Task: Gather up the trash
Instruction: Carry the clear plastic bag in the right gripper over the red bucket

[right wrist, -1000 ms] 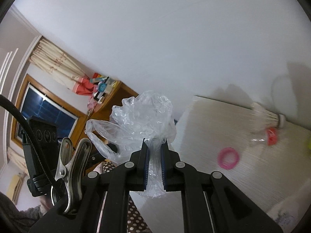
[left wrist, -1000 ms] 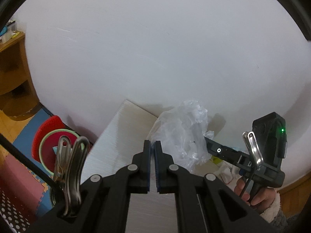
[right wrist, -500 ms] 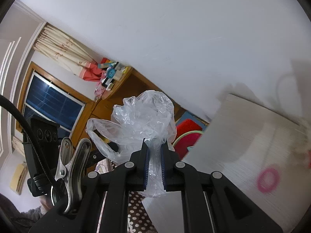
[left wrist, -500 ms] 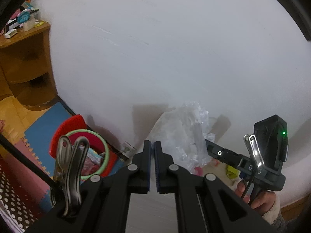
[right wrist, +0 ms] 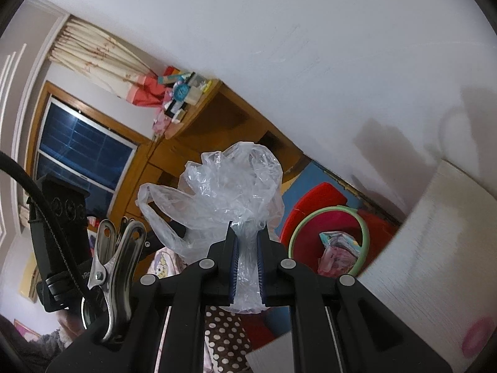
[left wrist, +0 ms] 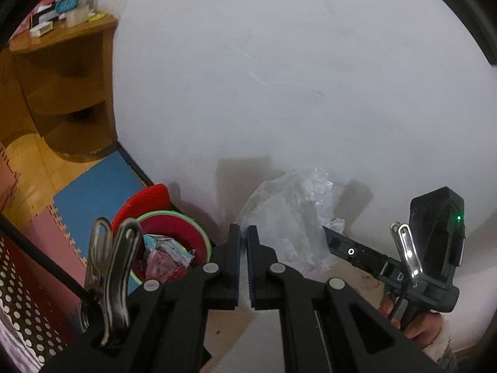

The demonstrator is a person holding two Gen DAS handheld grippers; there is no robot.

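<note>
Wrappers [right wrist: 337,250] are being shown heaped inside the red bin [right wrist: 329,220] on the floor; a plastic bag [right wrist: 230,195] is being gripped above by the right gripper [right wrist: 247,239], the left gripper [left wrist: 243,233] being kept clenched, empty.

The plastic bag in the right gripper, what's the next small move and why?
Probably carry it on over the red bin before letting go: the right gripper is shut on the plastic bag, and the bin, already holding wrappers, sits off to the side on the floor.

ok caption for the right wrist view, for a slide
Right gripper shut on a crumpled clear plastic bag, with the red trash bin on the floor just beyond.
</note>
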